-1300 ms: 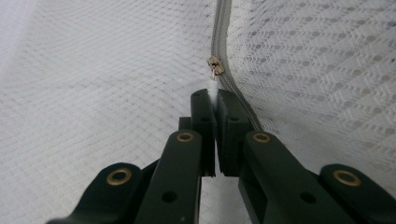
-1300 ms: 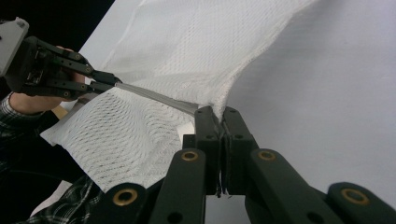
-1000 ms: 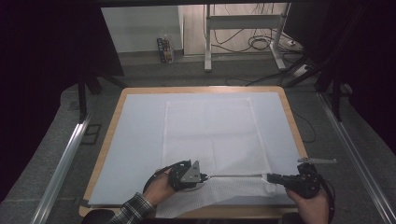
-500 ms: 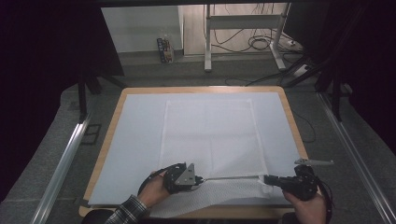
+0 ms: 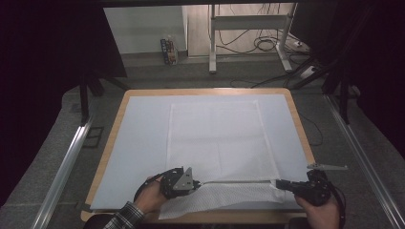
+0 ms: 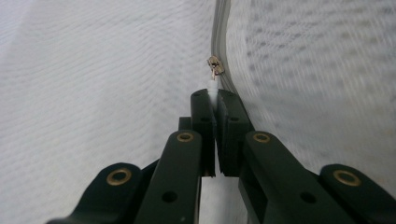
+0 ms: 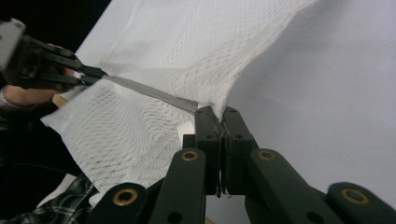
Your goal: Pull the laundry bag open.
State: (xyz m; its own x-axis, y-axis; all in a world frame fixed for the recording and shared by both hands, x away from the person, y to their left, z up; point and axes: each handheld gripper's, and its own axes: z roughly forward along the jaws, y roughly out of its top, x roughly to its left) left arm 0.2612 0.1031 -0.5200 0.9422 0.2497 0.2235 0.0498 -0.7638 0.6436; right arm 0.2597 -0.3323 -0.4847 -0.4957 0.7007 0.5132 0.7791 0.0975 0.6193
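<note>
Near the table's (image 5: pixel 114 124) front edge, left gripper (image 5: pixel 197 183) pinching zipper pull (image 6: pixel 213 88), right gripper (image 5: pixel 281 183) clamped on mesh bag's (image 5: pixel 229 195) corner.

We see the desk (image 5: pixel 143 124) evenly lit from above against dark surroundings, without glare. In the left gripper view the mesh fabric (image 6: pixel 317 60) is blurred at right.
</note>
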